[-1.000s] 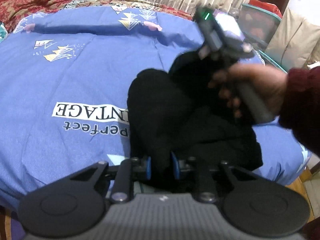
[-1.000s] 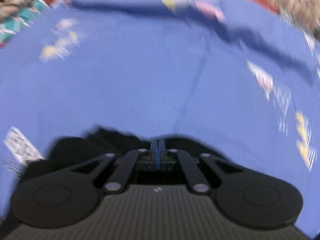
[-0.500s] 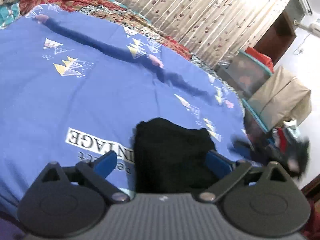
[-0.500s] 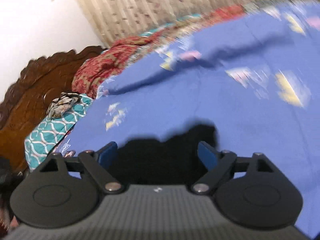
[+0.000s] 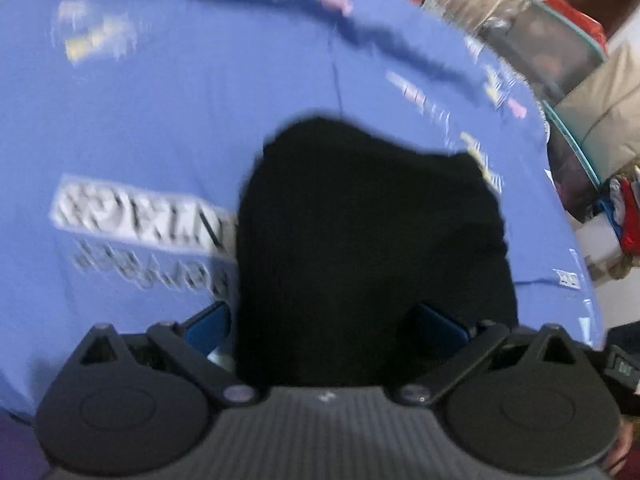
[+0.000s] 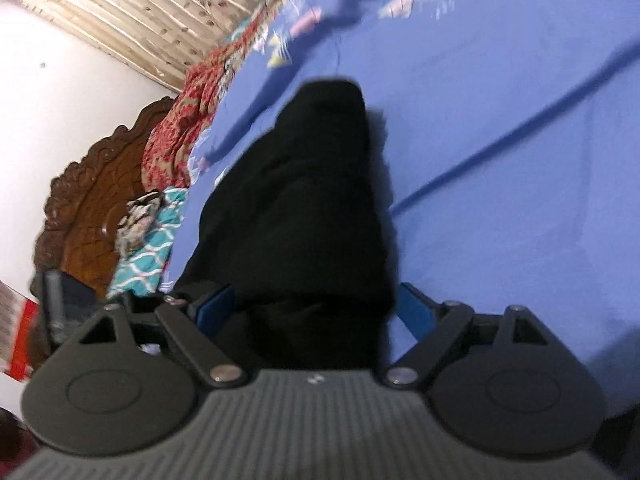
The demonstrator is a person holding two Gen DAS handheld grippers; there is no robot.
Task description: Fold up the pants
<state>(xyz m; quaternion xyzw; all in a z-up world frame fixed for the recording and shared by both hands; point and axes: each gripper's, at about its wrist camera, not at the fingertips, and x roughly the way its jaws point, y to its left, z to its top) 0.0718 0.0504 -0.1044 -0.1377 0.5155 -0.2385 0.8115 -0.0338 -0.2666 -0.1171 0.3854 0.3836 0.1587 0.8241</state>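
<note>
black pants bunched, frame centre, on blue bedsheet | left gripper spread wide, empty | right gripper spread wide, empty | teal-rimmed bin upper right, contents unreadable

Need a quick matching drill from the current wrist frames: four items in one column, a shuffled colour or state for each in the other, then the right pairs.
Column 1
1. pants
2. bedsheet
3. left gripper
4. headboard

Column 2
A. carved brown wood
B. blue, with printed lettering
C. black, lying bunched on the bed
D. open, blue pads apart on either side of the cloth

Pairs: 1-C, 2-B, 3-D, 4-A
</note>
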